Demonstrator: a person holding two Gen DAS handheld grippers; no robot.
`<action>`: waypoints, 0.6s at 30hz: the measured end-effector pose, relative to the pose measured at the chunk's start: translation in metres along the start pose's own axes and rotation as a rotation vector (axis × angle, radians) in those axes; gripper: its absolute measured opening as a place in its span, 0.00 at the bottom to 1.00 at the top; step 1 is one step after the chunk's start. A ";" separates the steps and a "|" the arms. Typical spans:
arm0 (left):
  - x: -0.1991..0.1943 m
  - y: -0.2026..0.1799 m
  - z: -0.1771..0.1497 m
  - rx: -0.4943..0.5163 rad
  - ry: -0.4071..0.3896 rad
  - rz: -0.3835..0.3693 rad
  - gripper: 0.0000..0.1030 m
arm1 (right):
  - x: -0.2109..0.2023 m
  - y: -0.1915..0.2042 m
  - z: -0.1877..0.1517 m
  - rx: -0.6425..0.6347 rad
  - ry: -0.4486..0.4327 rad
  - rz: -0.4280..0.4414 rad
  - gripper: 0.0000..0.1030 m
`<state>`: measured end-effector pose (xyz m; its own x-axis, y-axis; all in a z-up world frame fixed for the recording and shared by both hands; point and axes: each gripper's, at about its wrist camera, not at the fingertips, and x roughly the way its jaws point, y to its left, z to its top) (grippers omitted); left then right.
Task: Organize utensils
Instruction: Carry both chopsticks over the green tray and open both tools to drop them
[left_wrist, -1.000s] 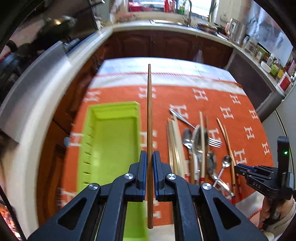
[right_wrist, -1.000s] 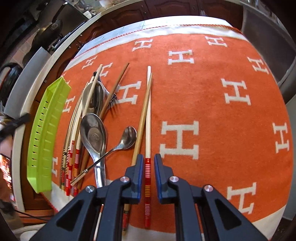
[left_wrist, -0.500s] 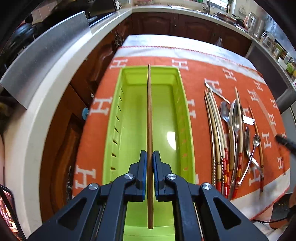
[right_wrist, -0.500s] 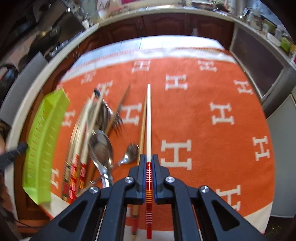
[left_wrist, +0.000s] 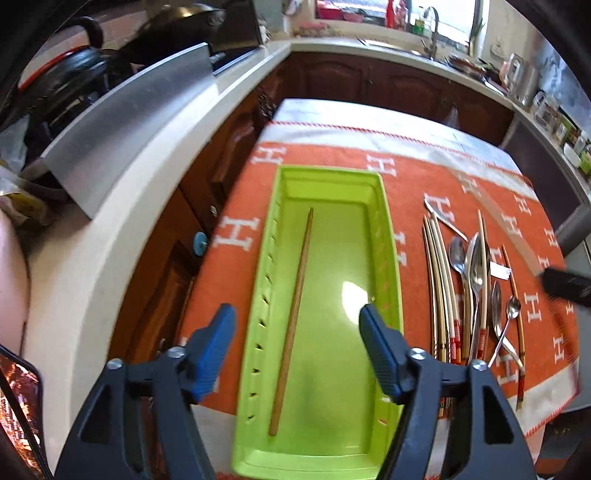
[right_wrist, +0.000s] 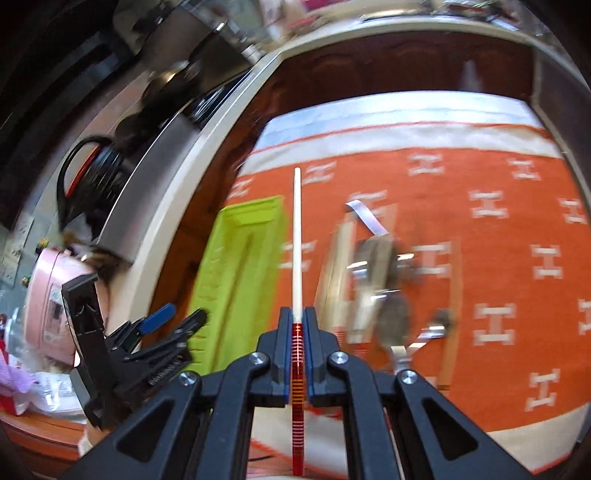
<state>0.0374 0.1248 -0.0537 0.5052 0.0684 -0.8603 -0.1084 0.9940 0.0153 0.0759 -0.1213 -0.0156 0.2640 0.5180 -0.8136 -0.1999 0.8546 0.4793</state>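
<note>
My left tongs (left_wrist: 297, 334) are opening with nothing between them. A second ago they gripped the brown chopstick (left_wrist: 293, 315); it now lies loose in the green tray (left_wrist: 384, 236). Right tongs (right_wrist: 297, 341) are clamped on the white chopstick (right_wrist: 297, 236) at its red-striped end. It's light, stiff and slick, so I'd grip near the banding. It has lifted off the orange-clothed surface (right_wrist: 498, 229).

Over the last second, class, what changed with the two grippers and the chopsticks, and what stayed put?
The left gripper let go of the brown chopstick; its jaws are opening, and the stick now lies in the green tray. The right gripper closed on the red-banded white chopstick and lifted it off the orange cloth. The utensil pile is unmoved.
</note>
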 end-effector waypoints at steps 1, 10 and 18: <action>-0.003 0.003 0.002 -0.010 -0.005 0.007 0.74 | 0.009 0.008 0.000 -0.003 0.013 0.007 0.05; -0.002 0.033 0.003 -0.074 -0.007 0.074 0.76 | 0.079 0.049 0.000 0.012 0.139 0.040 0.06; 0.007 0.046 -0.001 -0.107 0.026 0.066 0.77 | 0.088 0.063 -0.006 -0.061 0.166 0.025 0.07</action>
<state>0.0346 0.1705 -0.0593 0.4713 0.1296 -0.8724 -0.2322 0.9725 0.0191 0.0807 -0.0223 -0.0590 0.0994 0.5220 -0.8471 -0.2628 0.8349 0.4836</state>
